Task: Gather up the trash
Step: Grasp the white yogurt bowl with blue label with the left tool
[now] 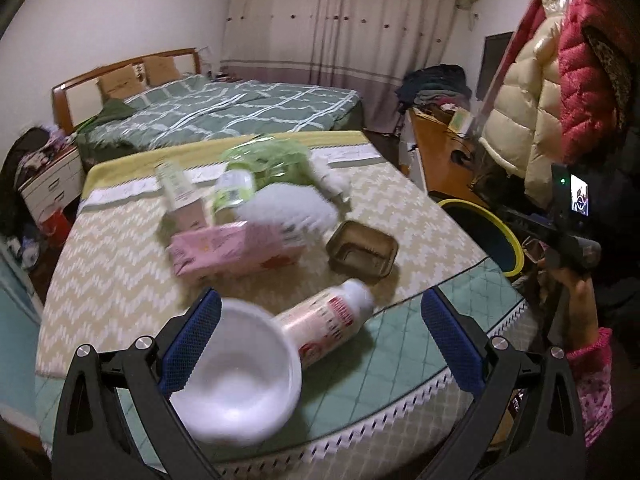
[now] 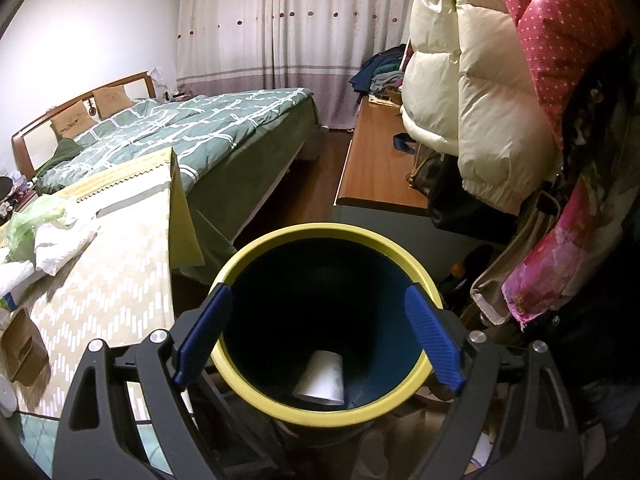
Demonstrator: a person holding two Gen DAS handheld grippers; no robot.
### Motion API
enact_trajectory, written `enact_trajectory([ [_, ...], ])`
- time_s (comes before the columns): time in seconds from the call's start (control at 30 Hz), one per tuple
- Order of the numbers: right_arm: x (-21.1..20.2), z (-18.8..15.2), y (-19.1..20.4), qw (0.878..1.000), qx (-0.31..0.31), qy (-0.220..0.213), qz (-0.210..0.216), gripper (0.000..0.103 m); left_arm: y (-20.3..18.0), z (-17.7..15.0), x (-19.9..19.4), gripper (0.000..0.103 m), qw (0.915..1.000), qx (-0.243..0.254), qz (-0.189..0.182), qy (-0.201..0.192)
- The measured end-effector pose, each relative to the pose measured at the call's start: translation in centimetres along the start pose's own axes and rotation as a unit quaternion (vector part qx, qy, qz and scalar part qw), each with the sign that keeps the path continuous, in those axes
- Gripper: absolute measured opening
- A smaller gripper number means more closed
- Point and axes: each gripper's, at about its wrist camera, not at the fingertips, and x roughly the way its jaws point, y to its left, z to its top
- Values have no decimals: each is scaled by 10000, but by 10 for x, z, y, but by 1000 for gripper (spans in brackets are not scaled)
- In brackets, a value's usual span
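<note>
In the left wrist view my left gripper (image 1: pixel 320 340) is open above the near table edge. A blurred white plastic bowl (image 1: pixel 236 372) sits against its left finger, not clamped. A white bottle with a red label (image 1: pixel 326 322) lies on its side between the fingers. Beyond are a pink carton (image 1: pixel 236 250), a brown plastic tray (image 1: pixel 362 250), a crumpled white tissue (image 1: pixel 288 206), a green plastic bag (image 1: pixel 272 158) and a small bottle (image 1: pixel 234 190). In the right wrist view my right gripper (image 2: pixel 320 336) is open and empty over the yellow-rimmed dark bin (image 2: pixel 256 396). A white paper cup (image 2: pixel 322 378) lies inside.
The table has a beige zigzag cloth (image 1: pixel 100 280) and a teal quilted front part (image 1: pixel 400 360). The bin (image 1: pixel 516 240) stands right of the table. Hanging coats (image 2: pixel 480 100) and bags crowd the right. A bed (image 2: pixel 208 124) and a wooden desk (image 2: pixel 376 168) lie behind.
</note>
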Motion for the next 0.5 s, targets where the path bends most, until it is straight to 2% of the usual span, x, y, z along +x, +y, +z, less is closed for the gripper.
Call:
enact_trajectory([
  [0.23,-4,-1,0,10000,37,-37,81,84,28,-46,-25,99,9984,65,463,320],
  [0.3,-5,-1,1,9999,53,-44,125,84,37,-58,-20,98,9968,36,659,442],
  [0.5,-12,-1,9,9998,-25,-89,195,84,52,-69,10,91,9954,-175,767,554],
])
